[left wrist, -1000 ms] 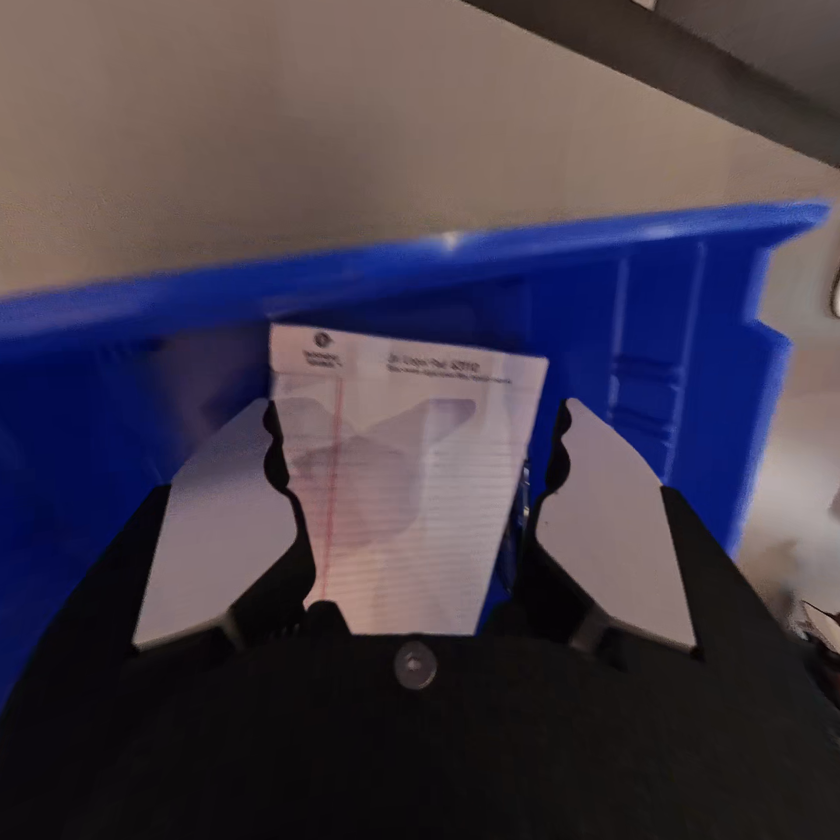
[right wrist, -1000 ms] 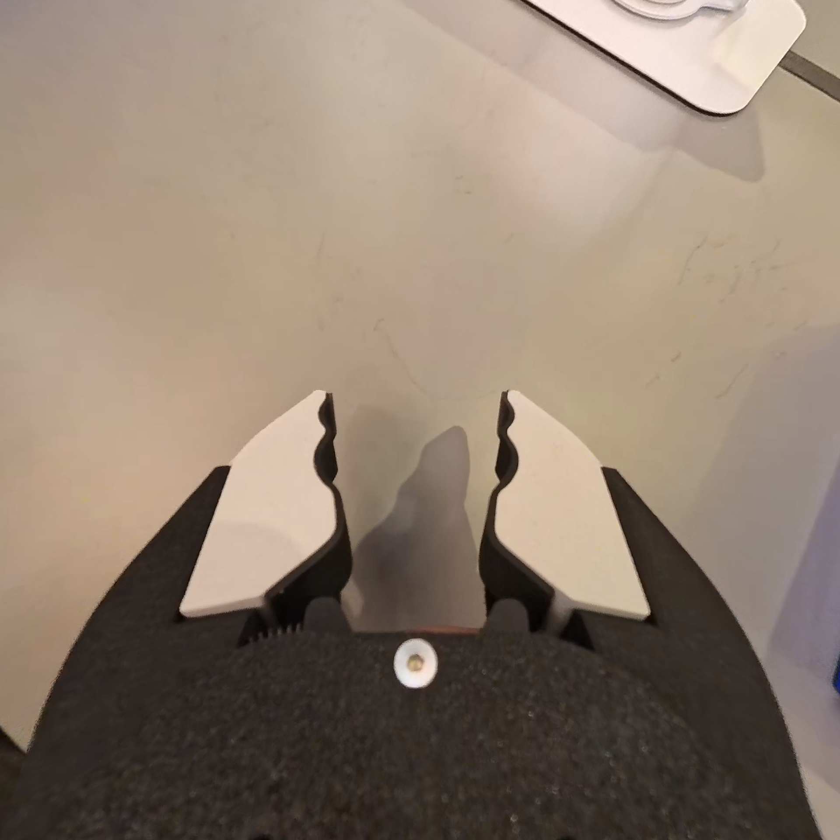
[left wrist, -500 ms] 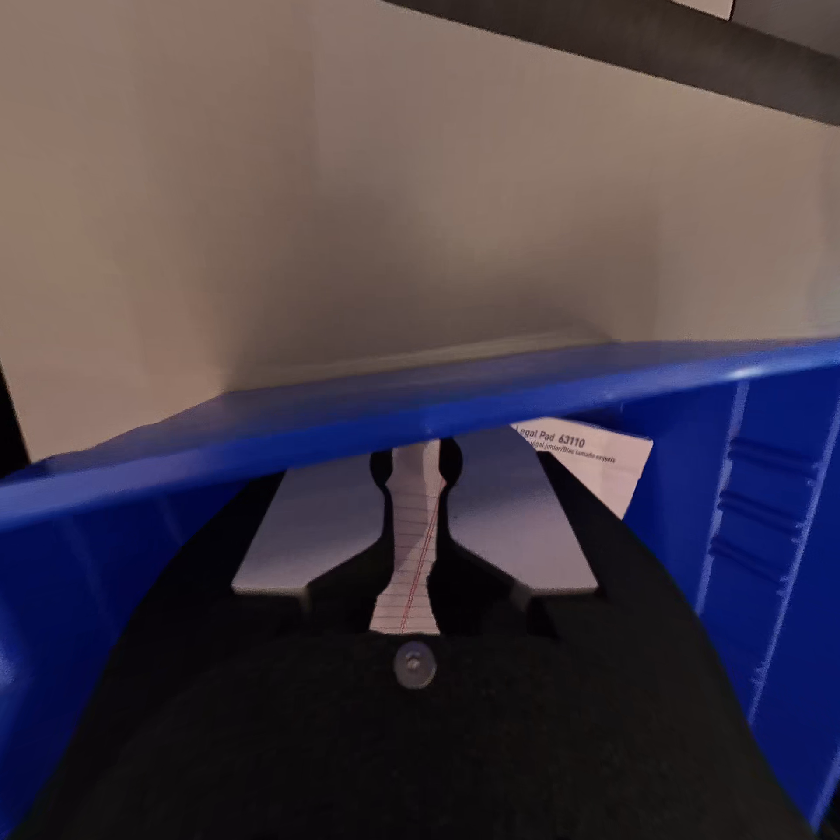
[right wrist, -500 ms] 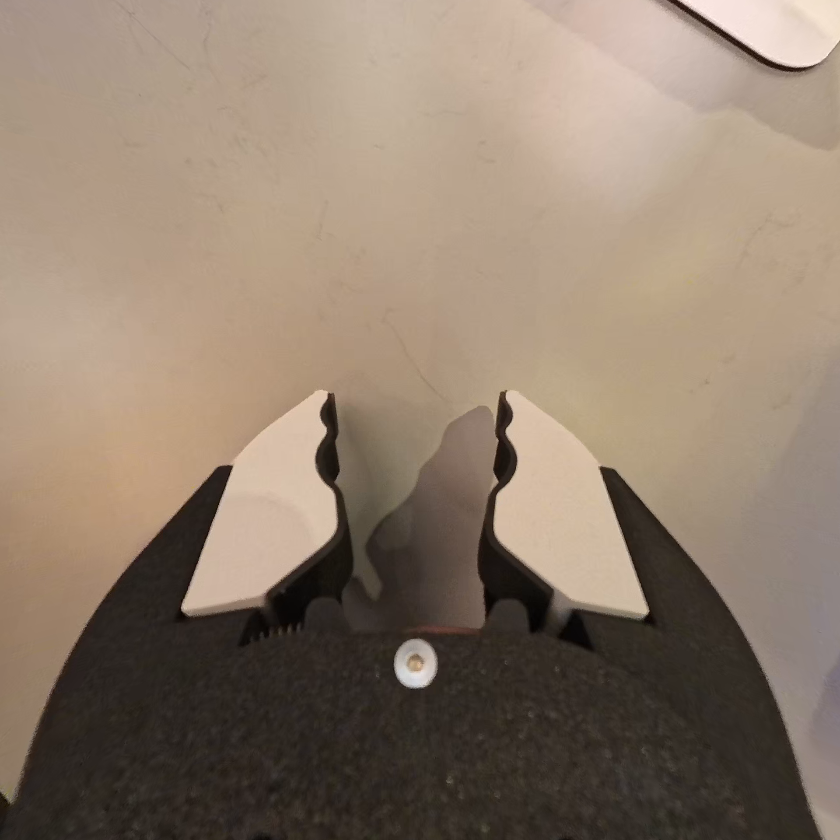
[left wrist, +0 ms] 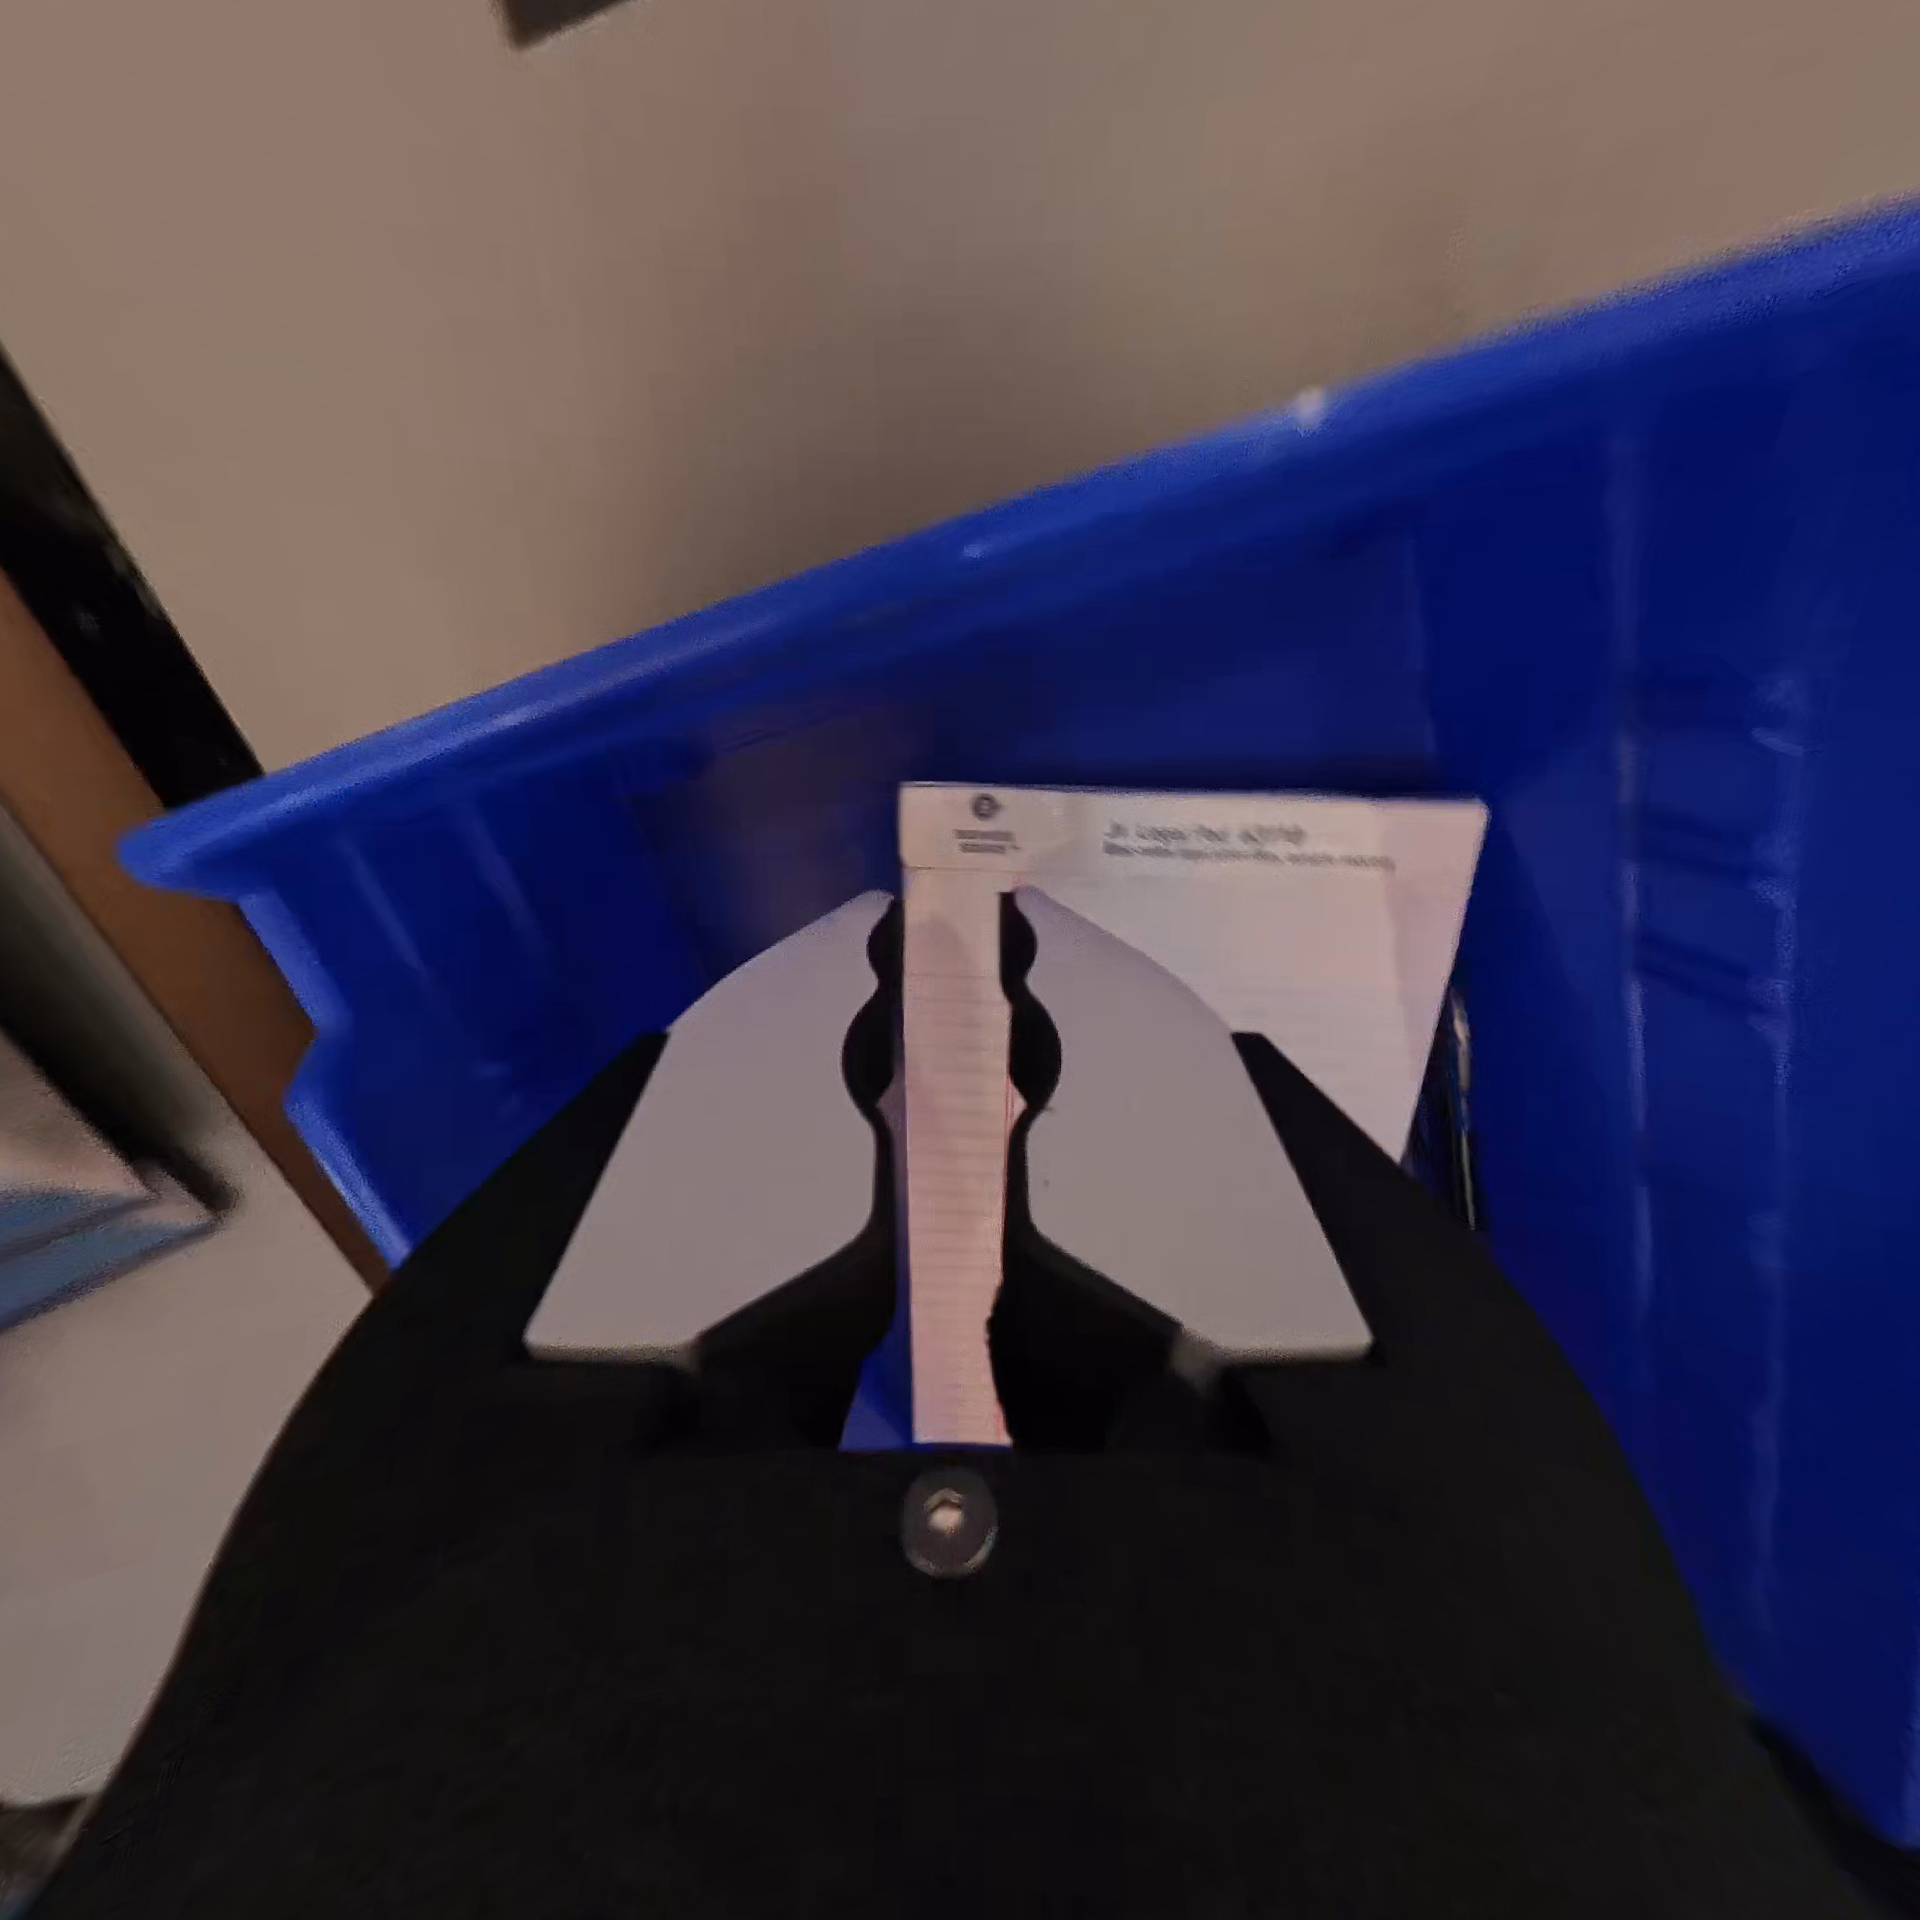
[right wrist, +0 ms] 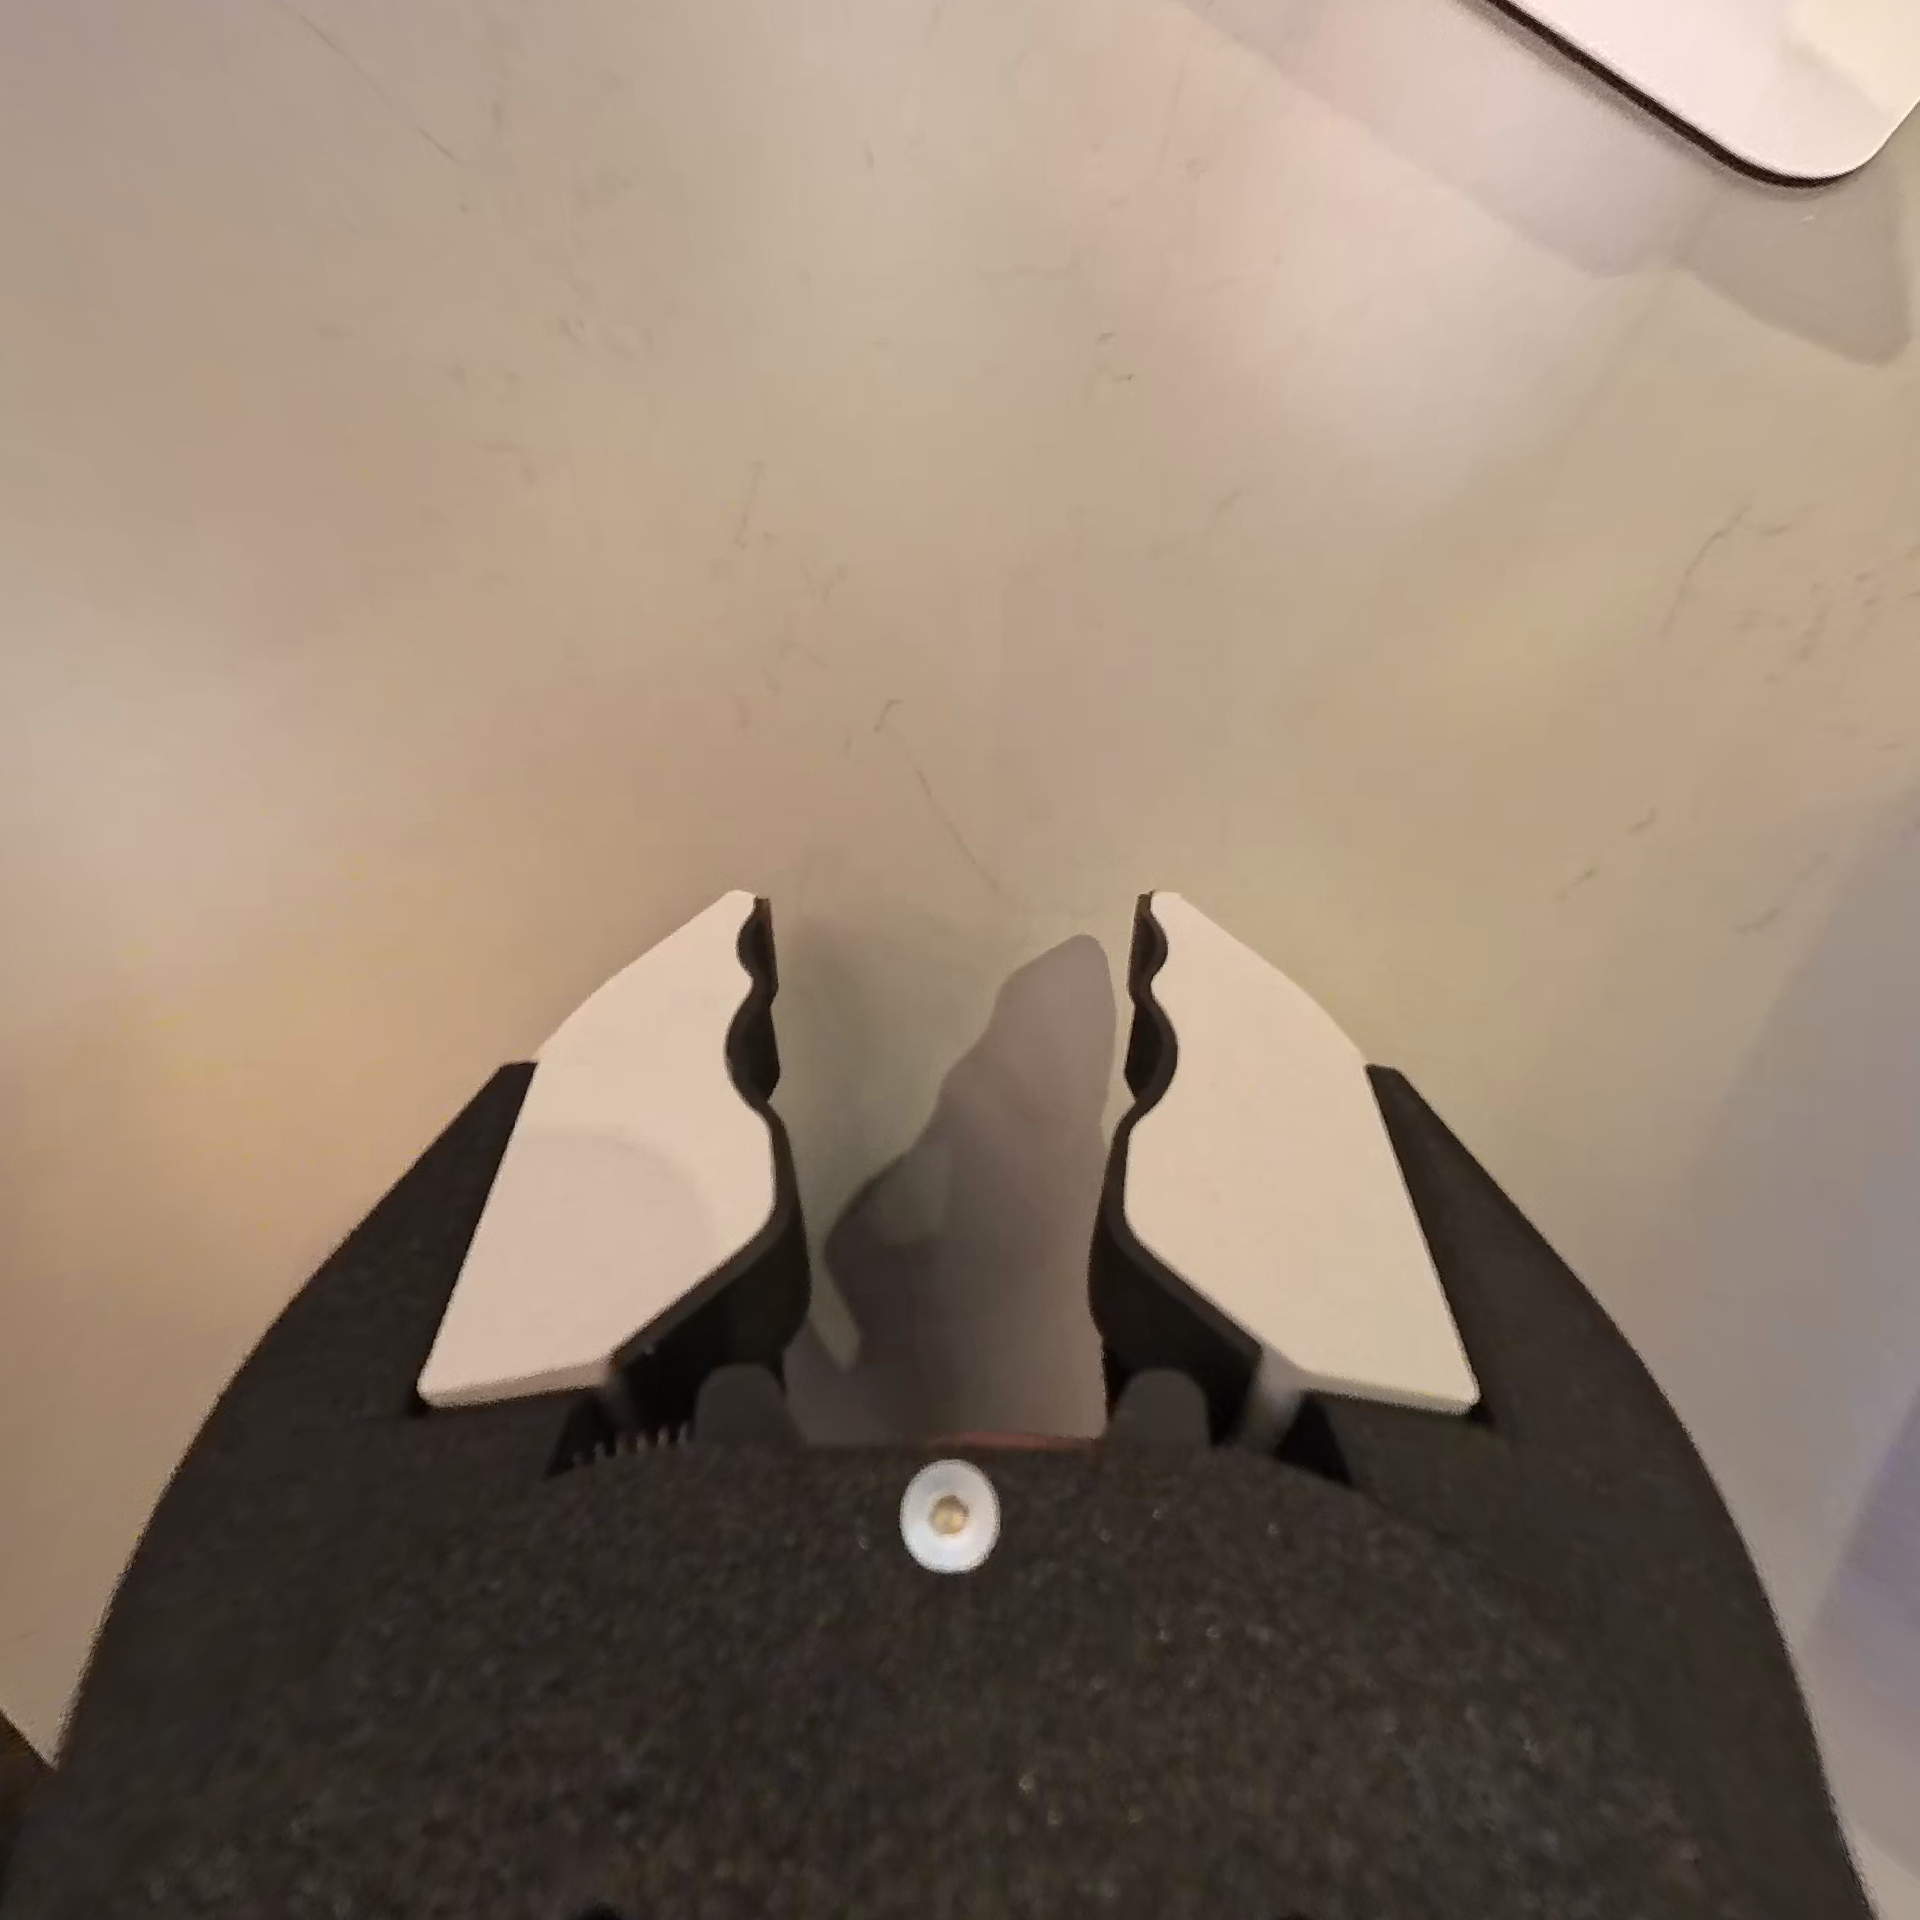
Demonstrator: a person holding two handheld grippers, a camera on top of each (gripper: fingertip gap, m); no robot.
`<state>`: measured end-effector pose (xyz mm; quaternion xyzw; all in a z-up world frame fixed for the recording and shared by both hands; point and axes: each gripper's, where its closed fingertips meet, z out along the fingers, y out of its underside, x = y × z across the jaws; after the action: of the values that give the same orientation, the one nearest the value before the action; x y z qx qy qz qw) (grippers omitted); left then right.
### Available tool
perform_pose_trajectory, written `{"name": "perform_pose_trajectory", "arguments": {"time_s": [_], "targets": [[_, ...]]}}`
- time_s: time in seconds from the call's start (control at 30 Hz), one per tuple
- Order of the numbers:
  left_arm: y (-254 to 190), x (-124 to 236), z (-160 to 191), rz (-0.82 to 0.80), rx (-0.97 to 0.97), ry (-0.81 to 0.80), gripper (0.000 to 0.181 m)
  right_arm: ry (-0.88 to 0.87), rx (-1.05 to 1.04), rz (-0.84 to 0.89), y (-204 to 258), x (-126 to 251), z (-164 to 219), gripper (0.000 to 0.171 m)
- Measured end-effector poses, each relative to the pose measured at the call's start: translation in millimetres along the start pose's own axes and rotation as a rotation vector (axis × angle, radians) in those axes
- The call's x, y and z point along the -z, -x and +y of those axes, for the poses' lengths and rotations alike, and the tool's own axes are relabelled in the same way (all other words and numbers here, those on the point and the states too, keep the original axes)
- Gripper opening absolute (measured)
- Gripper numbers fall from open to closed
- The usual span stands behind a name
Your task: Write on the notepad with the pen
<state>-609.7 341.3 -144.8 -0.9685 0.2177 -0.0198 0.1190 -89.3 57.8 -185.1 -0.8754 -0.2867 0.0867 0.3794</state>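
The white lined notepad [left wrist: 1247,935] stands upright inside a blue plastic bin [left wrist: 1714,935], against its far wall. My left gripper [left wrist: 956,914] is shut on the notepad near its left edge. A strip of lined paper with the red margin line fills the narrow gap between the jaws. The rest of the pad shows behind the right finger. No pen is clearly visible. A thin dark thing [left wrist: 1460,1122] shows at the pad's right edge, and I cannot tell what it is. My right gripper [right wrist: 954,914] is open and empty, just above the beige table [right wrist: 935,468].
The bin's rim [left wrist: 727,665] runs across the left wrist view with beige table surface beyond it. A dark and brown edge [left wrist: 125,727] lies at the far left. A white flat board with a dark rim [right wrist: 1714,83] lies at the top right of the right wrist view. There is about 60 cm between the tips of the two grippers. The thin dark thing [left wrist: 1460,1122] is about 15 cm from my left fingertips and 45 cm from my right.
My left gripper went from wide open around the pad to closed on its left part, and its view has tilted. My right gripper stayed open and drifted slightly forward over the table.
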Motion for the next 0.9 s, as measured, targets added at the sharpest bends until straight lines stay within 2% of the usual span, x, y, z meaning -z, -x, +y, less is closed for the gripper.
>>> {"name": "perform_pose_trajectory", "arguments": {"time_s": [0.03, 0.17, 0.3, 0.4, 0.53, 0.63, 0.73, 0.8, 0.9], "targets": [[-10.0, 6.0, 0.9, 0.015, -0.086, -0.002, 0.023, 0.001, 0.004, -0.004, 0.8, -0.5, 0.7, 0.065], [-49.5, 7.1, 7.7, 0.091, -0.443, 0.02, 0.047, 0.009, 0.026, -0.027, 6.8, -4.1, 3.8, 0.065], [-66.3, -14.0, 19.2, 0.201, -0.581, 0.131, 0.065, 0.007, 0.039, -0.037, 8.9, -4.6, 3.2, 0.064], [-67.3, -24.0, 14.3, 0.242, -0.65, 0.148, 0.065, 0.004, 0.039, -0.04, 7.5, -4.3, 2.5, 0.064], [-68.4, -22.8, 5.7, 0.286, -0.73, 0.152, 0.048, 0.013, 0.052, -0.047, 7.1, -6.1, 3.1, 0.064], [-68.8, -24.5, 14.2, 0.324, -0.78, 0.259, 0.038, 0.015, 0.071, -0.058, 9.9, -8.1, 1.9, 0.064], [-69.2, -29.5, 19.7, 0.318, -0.818, 0.315, 0.037, 0.022, 0.09, -0.064, 12.4, -10.3, 1.5, 0.064], [-67.5, -31.8, 12.8, 0.276, -0.857, 0.276, 0.028, 0.021, 0.095, -0.068, 13.7, -11.3, 0.5, 0.063], [-71.7, -29.4, 9.2, 0.279, -0.879, 0.255, 0.037, 0.021, 0.104, -0.075, 15.6, -12.1, -0.2, 0.063]]}}
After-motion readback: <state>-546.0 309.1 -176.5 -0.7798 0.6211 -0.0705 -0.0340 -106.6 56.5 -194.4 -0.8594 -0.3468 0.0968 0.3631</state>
